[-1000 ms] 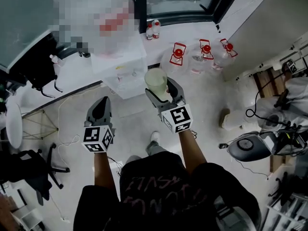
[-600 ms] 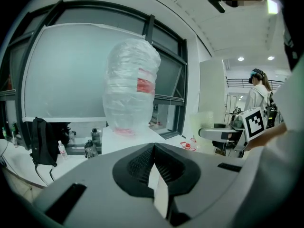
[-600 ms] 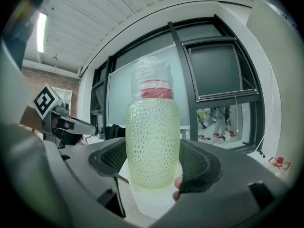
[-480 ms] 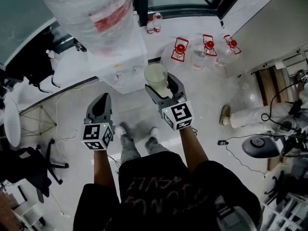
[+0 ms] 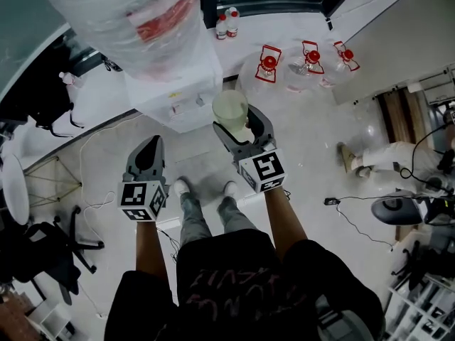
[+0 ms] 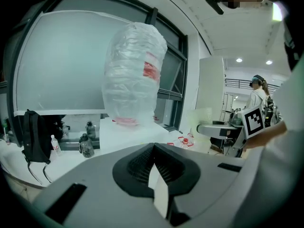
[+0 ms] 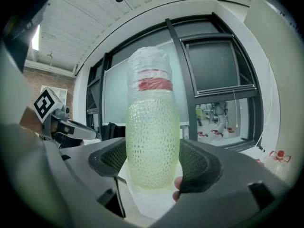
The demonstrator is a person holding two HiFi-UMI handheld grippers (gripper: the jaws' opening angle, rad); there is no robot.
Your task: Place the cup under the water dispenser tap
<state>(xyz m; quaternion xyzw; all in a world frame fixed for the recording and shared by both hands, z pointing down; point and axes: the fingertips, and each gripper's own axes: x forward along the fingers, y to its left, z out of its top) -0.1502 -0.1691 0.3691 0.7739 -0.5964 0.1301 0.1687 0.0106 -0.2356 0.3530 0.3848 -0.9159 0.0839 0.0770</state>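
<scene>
The water dispenser's (image 5: 174, 84) taps are too small for us to make out, and its wrapped bottle (image 5: 128, 13) is cut off at the top of the frame. Bare floor (image 5: 306, 148) lies open at centre right. Our right gripper (image 5: 240, 125) clamps the dimpled green cup (image 5: 230, 111) upright at frame centre, near the dispenser's front. Our left gripper (image 5: 151, 148) has its jaws together on nothing.

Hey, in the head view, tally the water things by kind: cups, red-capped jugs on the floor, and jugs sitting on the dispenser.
Cup: 1
Red-capped floor jugs: 3
Wrapped jug on the dispenser: 1
Total: 5
</scene>
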